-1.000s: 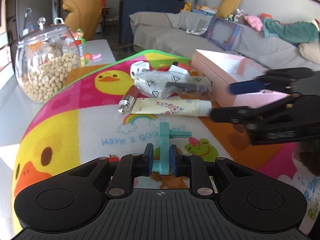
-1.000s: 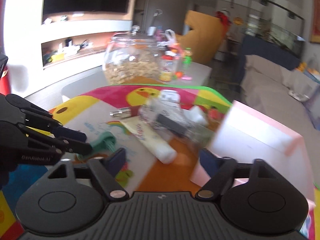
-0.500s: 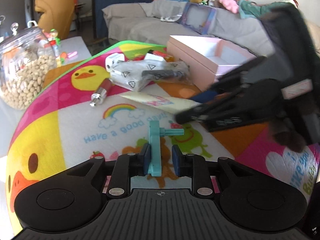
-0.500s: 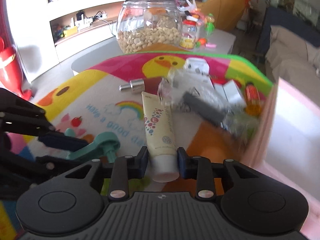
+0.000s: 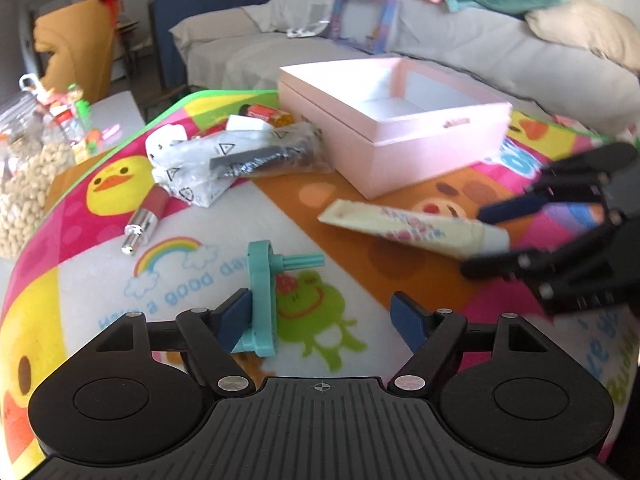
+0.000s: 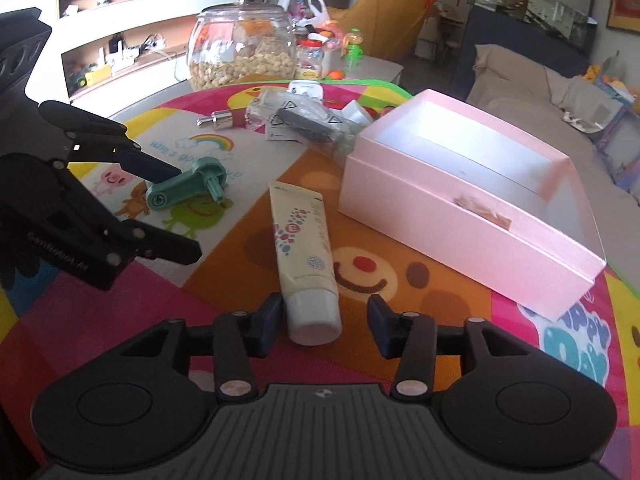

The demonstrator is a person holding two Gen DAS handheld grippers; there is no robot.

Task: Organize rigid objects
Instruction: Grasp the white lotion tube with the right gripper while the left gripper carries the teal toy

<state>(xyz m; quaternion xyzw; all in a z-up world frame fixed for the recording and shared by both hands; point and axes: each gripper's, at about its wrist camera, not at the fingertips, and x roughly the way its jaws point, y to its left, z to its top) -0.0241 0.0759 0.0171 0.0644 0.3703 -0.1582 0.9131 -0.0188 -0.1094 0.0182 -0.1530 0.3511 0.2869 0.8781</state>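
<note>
A teal plastic crank part (image 5: 262, 296) lies on the colourful play mat, leaning on the left finger of my open left gripper (image 5: 320, 322); it also shows in the right wrist view (image 6: 186, 190). A cream tube (image 6: 306, 252) lies with its white cap between the fingers of my open right gripper (image 6: 326, 326); the left wrist view shows the tube (image 5: 412, 226) too. An open pink box (image 6: 460, 196) stands empty just right of the tube, also seen from the left wrist (image 5: 394, 128).
A plastic bag with a dark tool (image 5: 240, 156), a pink lipstick (image 5: 146, 220), a white charger (image 5: 166, 142) and small red items lie beyond. A glass jar of nuts (image 6: 242, 50) stands at the mat's far edge. A sofa (image 5: 440, 52) lies behind.
Both grippers have opened. The left let go of the teal part. The right let go of the tube, which now lies nearer the box, turned lengthwise toward it.
</note>
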